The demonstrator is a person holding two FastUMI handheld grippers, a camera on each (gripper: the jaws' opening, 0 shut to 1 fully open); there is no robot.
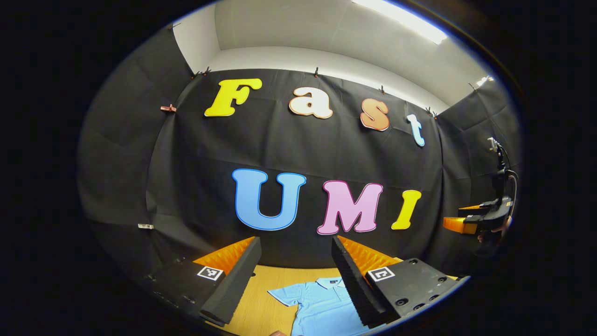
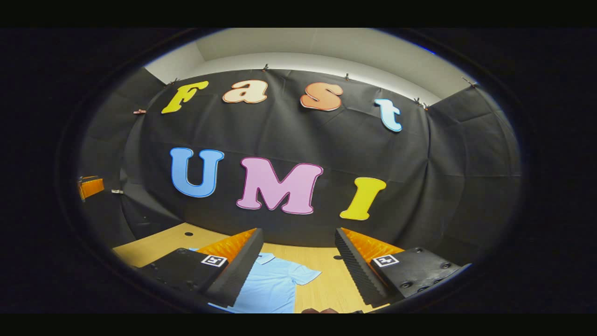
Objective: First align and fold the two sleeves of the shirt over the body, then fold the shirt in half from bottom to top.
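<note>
Light-blue short-sleeved polo shirt (image 1: 322,305) lies flat on the pale wooden counter (image 1: 268,298), low in the frame of the left gripper view, with its collar toward the black cloth wall and one sleeve spread out to the left. The left tongs (image 1: 296,254) hang above it, spread wide with nothing between their fingers; the shirt shows through the gap. At the right edge of this view the other tongs sit farther off, held by a hand.

In the right gripper view the same shirt (image 2: 270,284) sits at the bottom centre-left, one sleeve reaching right over the bare counter (image 2: 326,280). The right tongs (image 2: 298,245) are also spread apart and hold nothing, raised above the counter. Its left finger covers part of the shirt's body.
</note>
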